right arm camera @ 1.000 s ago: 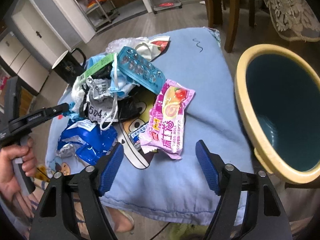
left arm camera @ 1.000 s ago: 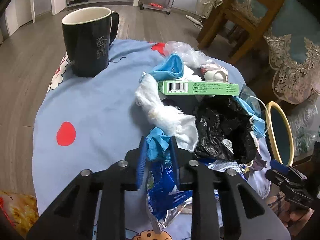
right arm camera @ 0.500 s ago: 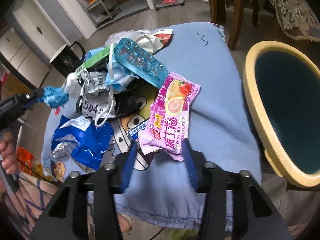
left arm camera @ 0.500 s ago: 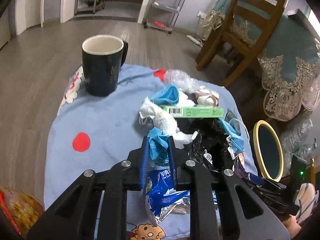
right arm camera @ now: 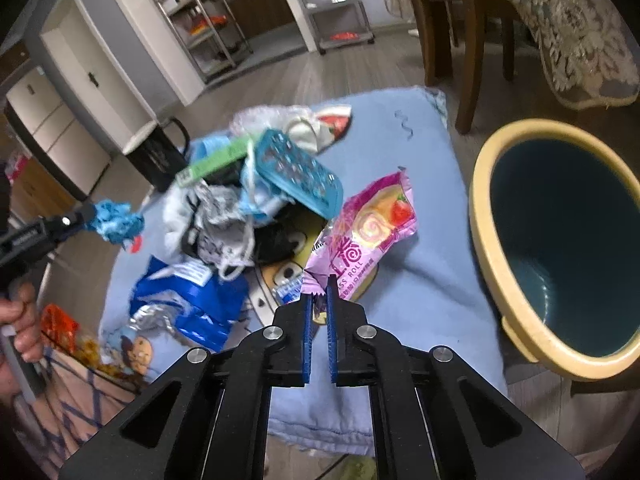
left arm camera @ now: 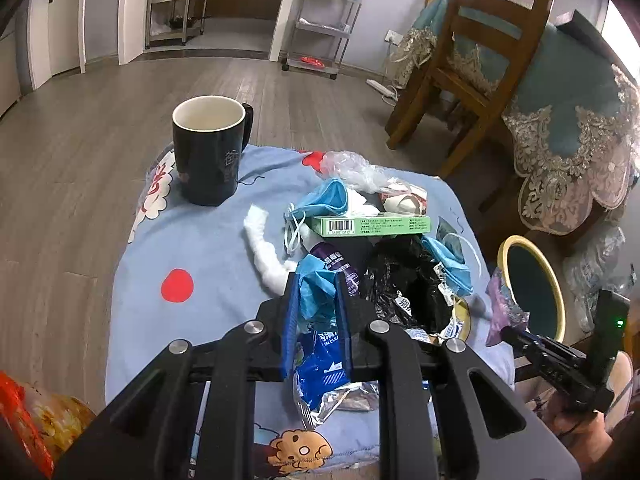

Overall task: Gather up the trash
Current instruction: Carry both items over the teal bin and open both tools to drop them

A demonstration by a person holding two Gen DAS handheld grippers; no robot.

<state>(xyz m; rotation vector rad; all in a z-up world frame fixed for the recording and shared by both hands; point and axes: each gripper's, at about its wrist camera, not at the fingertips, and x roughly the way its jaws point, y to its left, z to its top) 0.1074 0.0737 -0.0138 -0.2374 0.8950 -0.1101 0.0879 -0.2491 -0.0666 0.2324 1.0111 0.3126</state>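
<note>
Both grippers are gripping trash: the left gripper [left arm camera: 317, 304] is pinching a crumpled blue wad [left arm camera: 316, 292] above the blue-clothed table [left arm camera: 216, 248], while the right gripper [right arm camera: 319, 312], jaws just closed, is clamping the pink wrapper [right arm camera: 368, 232] near the table's bin-side edge.

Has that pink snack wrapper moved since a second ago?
Yes. The pink wrapper now has its near end raised off the blue cloth, pinched in the right tongs.

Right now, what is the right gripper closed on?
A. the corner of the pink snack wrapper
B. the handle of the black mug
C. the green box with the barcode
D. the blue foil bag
A: in the right wrist view the right gripper has its blue pads pinched on the lower corner of the pink snack wrapper, which lies on the blue cloth.
</note>
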